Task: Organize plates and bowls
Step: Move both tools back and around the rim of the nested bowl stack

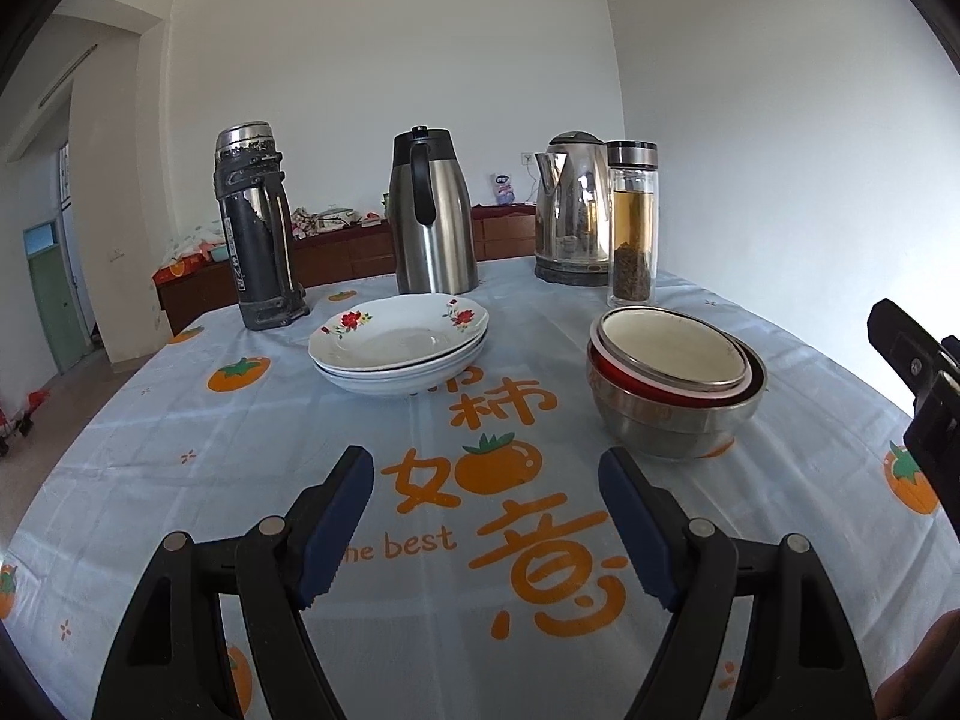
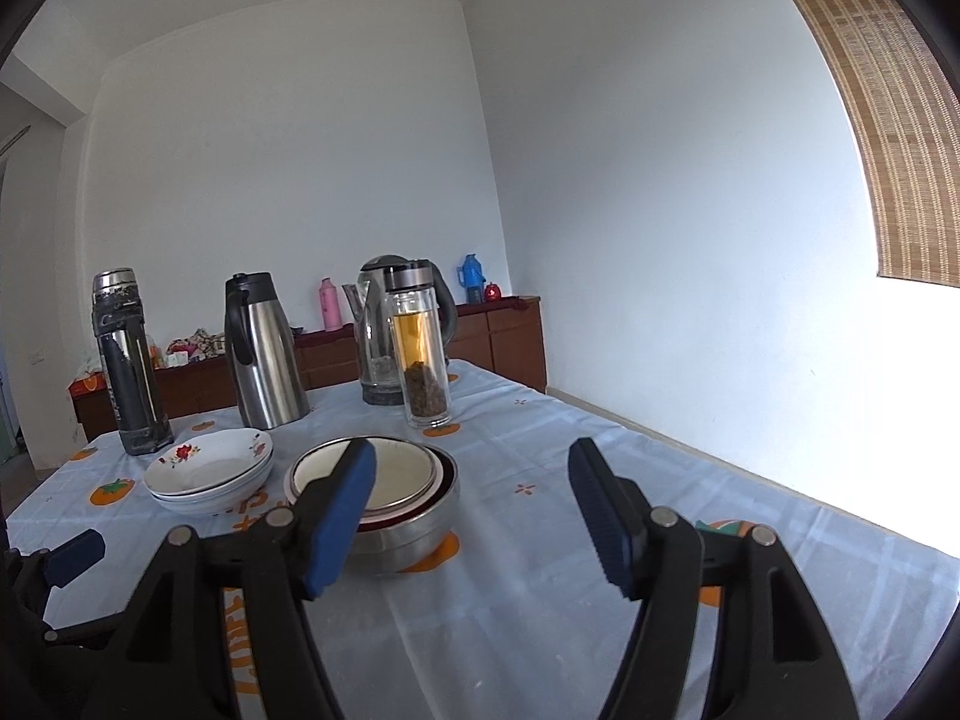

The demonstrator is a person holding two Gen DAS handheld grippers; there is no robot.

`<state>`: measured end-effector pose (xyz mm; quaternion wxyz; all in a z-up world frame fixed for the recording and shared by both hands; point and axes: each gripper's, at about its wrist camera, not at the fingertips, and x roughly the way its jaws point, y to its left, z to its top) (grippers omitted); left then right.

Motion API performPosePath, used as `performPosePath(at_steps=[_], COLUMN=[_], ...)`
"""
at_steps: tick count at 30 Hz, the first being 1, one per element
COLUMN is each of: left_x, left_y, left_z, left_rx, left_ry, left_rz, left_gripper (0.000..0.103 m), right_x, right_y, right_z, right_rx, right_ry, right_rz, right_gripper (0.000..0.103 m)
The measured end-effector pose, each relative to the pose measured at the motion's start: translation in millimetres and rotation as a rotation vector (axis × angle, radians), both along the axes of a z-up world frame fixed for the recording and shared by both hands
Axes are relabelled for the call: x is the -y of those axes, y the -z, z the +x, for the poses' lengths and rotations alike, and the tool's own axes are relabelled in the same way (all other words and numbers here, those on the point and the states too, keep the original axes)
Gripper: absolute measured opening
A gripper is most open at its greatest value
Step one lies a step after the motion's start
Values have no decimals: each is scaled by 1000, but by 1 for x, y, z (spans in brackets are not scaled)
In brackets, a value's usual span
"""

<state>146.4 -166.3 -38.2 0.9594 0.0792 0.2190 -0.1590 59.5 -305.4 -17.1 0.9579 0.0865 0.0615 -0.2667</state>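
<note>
Left wrist view: left gripper (image 1: 486, 531) jaws wide, empty, above the bench (image 1: 180, 480). Plates (image 1: 399, 351), a stack with red flower print, lie ahead of the left jaw; ceramic by the look, so probably stiff, breakable, glaze slippery. Best taken at the rim. Cloth print reads "he best", beside orange characters.

Right wrist view: right gripper (image 2: 471, 519) jaws wide, nothing between. Nested bowls (image 2: 384, 498) sit just behind the left jaw; outer steel, likely light, rigid, smooth. Grip the rim wall. No brand legible.
</note>
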Motion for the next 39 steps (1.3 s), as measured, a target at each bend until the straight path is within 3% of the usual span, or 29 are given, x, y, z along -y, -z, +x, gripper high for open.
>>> performPosePath(at_steps=[5, 18, 22, 29, 39], left_x=[-6, -16, -17, -12, 27], left_y=[-2, -2, 0, -3, -23], left_z=[-11, -18, -14, 12, 66], left_rx=[31, 21, -2, -106, -119], left_ry=[17, 40, 43, 102, 110], left_rz=[2, -7, -7, -76, -86], left_gripper=[80, 80, 80, 80, 80], right_x=[-5, -24, -23, -7, 47], right_y=[-1, -2, -1, 6, -6], right_z=[-12, -37, -36, -9, 48], right_rx=[26, 54, 47, -92, -147], right_ry=[22, 30, 17, -96, -154], right_rz=[-1, 3, 13, 90, 225], right_gripper=[70, 77, 85, 81, 78])
